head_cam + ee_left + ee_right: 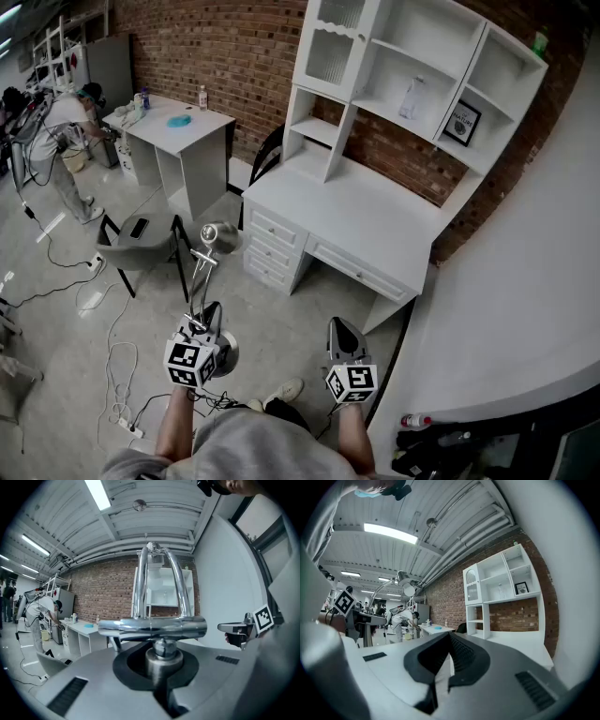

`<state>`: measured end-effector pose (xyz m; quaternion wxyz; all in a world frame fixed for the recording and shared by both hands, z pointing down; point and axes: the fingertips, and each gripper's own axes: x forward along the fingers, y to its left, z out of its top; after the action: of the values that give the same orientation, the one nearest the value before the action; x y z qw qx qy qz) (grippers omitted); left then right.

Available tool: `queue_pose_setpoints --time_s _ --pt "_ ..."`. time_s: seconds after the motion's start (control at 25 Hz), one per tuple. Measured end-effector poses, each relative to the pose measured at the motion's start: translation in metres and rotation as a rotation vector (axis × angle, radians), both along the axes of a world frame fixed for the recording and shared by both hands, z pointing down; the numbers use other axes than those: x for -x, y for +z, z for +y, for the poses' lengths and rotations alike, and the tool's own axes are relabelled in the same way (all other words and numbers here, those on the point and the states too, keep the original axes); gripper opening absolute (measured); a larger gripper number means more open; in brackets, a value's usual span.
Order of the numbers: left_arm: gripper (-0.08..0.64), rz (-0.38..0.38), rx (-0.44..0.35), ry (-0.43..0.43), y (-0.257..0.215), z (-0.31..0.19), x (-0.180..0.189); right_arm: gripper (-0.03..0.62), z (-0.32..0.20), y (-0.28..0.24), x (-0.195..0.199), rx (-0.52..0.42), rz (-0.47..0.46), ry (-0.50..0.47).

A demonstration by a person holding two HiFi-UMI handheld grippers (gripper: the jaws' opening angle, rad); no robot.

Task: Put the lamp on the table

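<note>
Left gripper (208, 317): jaws clamped on the stem of the chrome lamp (220, 236), which is held above the floor. Right gripper (340, 328): jaws closed, nothing between them. White desk (375, 220): at two o'clock of the lamp, well apart.

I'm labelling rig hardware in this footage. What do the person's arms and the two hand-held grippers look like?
Both the left hand-held gripper and right hand-held gripper are grey, tapering bodies with black ribbed pad inserts, each carrying a white cube with black square markers. Forearms are bare; a grey top shows below.
</note>
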<state>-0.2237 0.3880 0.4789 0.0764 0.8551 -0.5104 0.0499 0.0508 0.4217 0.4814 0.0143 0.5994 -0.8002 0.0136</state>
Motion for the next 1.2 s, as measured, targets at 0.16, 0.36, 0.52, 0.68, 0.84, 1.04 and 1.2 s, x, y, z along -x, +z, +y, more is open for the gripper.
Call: queue_pose_setpoints --time_s 0.16,0.36,0.52,0.68,0.84,1.04,1.2 --pt "0.000 -0.002 -0.014 0.006 -0.003 -0.004 -0.002 0.023 -0.003 -0.001 0.000 -0.008 -0.004 0.000" --pt "0.000 -0.006 -0.010 0.006 0.001 -0.006 0.001 0.023 -0.004 0.002 0.002 -0.011 -0.001 0.005" --pt "0.000 -0.006 -0.008 0.014 0.002 -0.008 0.000 0.023 -0.005 0.004 0.002 -0.011 -0.017 0.012" --pt "0.000 -0.009 -0.016 0.032 -0.003 -0.016 -0.001 0.023 -0.011 0.000 0.003 -0.019 -0.032 0.022" --pt "0.000 -0.021 -0.021 0.045 -0.006 -0.027 -0.005 0.023 -0.018 0.000 0.003 -0.015 -0.036 0.025" --pt "0.000 -0.033 -0.034 0.050 -0.009 -0.051 -0.013 0.023 -0.037 0.007 -0.007 -0.006 -0.052 0.030" --pt "0.000 -0.048 -0.041 0.048 -0.009 -0.074 -0.020 0.023 -0.061 0.010 -0.017 -0.007 -0.057 0.031"
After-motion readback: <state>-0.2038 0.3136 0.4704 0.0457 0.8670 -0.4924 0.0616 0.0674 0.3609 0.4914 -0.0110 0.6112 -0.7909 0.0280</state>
